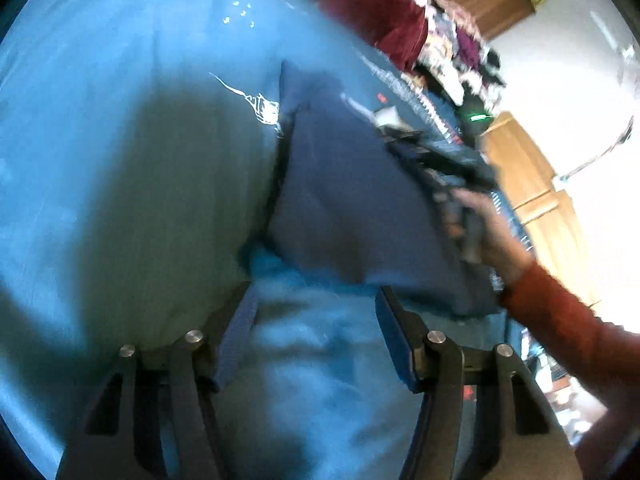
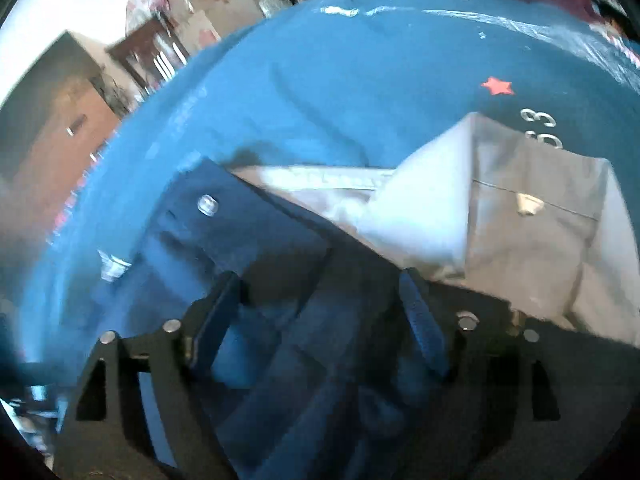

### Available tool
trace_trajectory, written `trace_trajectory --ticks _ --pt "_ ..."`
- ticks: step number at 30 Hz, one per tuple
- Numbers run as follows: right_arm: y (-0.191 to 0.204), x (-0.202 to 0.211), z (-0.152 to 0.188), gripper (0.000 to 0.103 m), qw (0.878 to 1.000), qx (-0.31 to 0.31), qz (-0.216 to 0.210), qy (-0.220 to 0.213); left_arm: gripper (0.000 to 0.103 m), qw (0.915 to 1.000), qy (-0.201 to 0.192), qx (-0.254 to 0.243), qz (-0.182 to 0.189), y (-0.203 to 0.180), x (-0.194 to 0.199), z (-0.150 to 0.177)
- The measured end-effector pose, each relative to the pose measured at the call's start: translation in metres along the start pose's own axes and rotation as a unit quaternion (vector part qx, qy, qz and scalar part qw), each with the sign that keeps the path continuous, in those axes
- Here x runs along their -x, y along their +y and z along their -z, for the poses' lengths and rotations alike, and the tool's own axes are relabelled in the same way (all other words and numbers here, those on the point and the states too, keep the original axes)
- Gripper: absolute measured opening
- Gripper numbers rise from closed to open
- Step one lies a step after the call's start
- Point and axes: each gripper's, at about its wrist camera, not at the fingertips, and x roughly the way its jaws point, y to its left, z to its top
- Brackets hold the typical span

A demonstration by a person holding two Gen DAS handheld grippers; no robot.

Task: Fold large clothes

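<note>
Left wrist view: left hand-held gripper spread wide, empty, over blue printed bedsheet. Dark blue garment centre frame. One hand, red sleeve, grips the right hand-held gripper at right. Clothes pile upper right.

Right wrist view: right hand-held gripper wide, over the garment, grey lining showing.

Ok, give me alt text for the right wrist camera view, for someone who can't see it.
The right claw hangs open just above a folded navy garment lying on a blue cloth printed with a red star. A pale grey garment lies against it on the right; the picture is motion-blurred.
</note>
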Motion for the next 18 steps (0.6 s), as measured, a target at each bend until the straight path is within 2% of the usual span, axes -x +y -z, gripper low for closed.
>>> trace_trajectory --ticks 2,4,5,6,8,10,11,13,14,16,18 --pt "0.011 0.007 0.004 0.082 0.999 0.028 0.027 -0.008 0.069 0.9996 -0.012 0.016 0.022 0.0 0.009 0.005" --pt "0.027 0.027 0.009 0.072 0.996 0.052 0.069 -0.037 0.069 0.9986 -0.02 0.028 0.039 0.0 0.018 0.012" --pt "0.04 0.039 0.012 0.07 0.993 0.066 0.083 -0.055 0.069 0.9985 -0.025 0.03 0.039 -0.001 0.021 0.014" --pt "0.053 0.052 0.017 0.07 0.992 0.071 0.075 -0.073 0.069 0.9984 -0.029 0.031 0.037 -0.001 0.025 0.015" --pt "0.075 0.065 0.025 0.07 0.993 0.071 0.034 -0.083 0.069 0.9976 -0.04 0.04 0.04 0.001 0.03 0.017" --pt "0.112 0.058 0.037 0.067 0.993 0.102 -0.026 -0.056 0.07 0.996 -0.051 0.057 0.047 0.007 0.038 0.021" --pt "0.133 0.047 0.044 0.068 0.99 0.125 -0.054 -0.032 0.07 0.9948 -0.057 0.067 0.052 0.008 0.042 0.024" --pt "0.176 0.01 0.06 0.069 0.976 0.171 -0.121 0.057 0.072 0.9932 -0.063 0.074 0.064 0.006 0.044 0.026" --pt "0.187 0.004 0.067 0.069 0.972 0.188 -0.125 0.067 0.072 0.9926 -0.066 0.076 0.068 0.003 0.044 0.026" --pt "0.196 0.007 0.064 0.066 0.972 0.182 -0.137 0.066 0.072 0.9908 -0.073 0.078 0.084 -0.003 0.044 0.023" --pt "0.179 0.035 0.052 0.065 0.98 0.112 -0.164 0.027 0.074 0.9891 -0.081 0.077 0.095 -0.011 0.04 0.017"
